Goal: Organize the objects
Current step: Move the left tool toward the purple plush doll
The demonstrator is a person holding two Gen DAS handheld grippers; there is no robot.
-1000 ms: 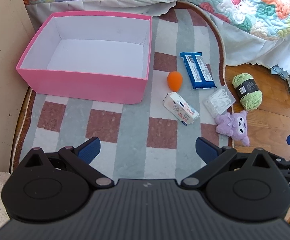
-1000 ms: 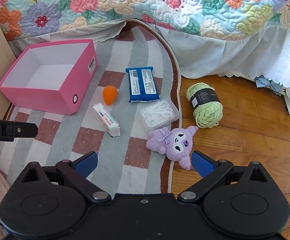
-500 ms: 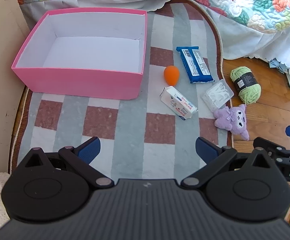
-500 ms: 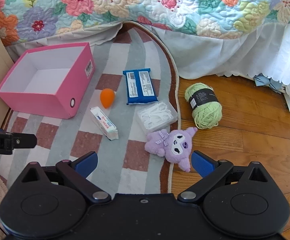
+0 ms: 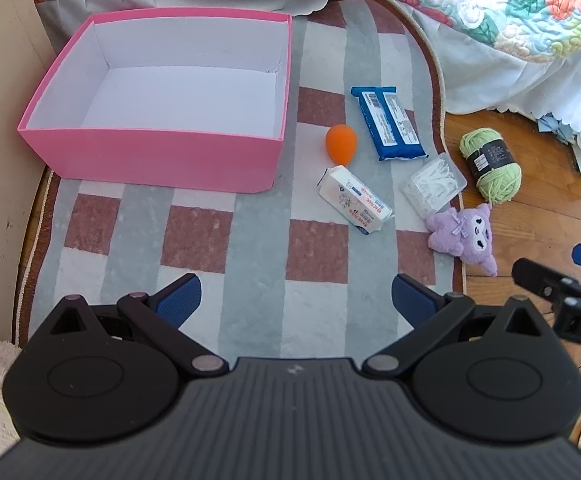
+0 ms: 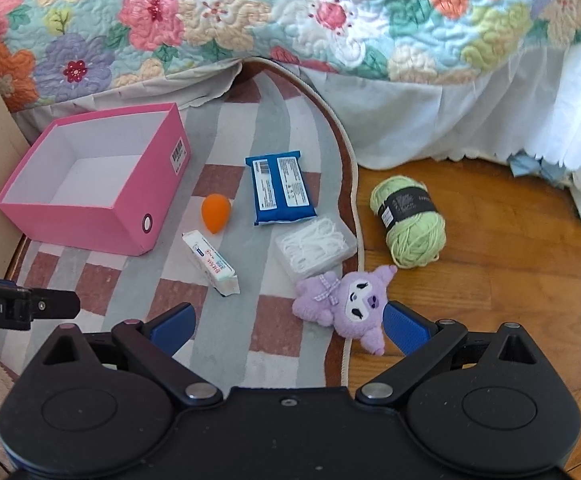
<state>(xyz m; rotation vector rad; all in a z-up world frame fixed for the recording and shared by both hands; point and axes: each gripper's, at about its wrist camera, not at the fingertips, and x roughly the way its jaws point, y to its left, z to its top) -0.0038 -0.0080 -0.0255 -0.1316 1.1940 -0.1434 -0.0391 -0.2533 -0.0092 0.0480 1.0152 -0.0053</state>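
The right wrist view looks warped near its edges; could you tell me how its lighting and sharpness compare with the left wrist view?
Right wrist view: fisheye bends the rug edge, corners go dark, sunlight brightens the wood floor, objects sharp. Left wrist view: the same bowing on the pink box, even daylight, soft shadows, no blur.

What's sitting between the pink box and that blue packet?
A small orange egg-shaped sponge lies on the rug between the pink cardboard box and blue plastic packet; both views show it.

Right claw (image 6: 288,322) spread wide above the rug (image 6: 274,332) — purple plush (image 6: 346,300) just beside its right fingertip.
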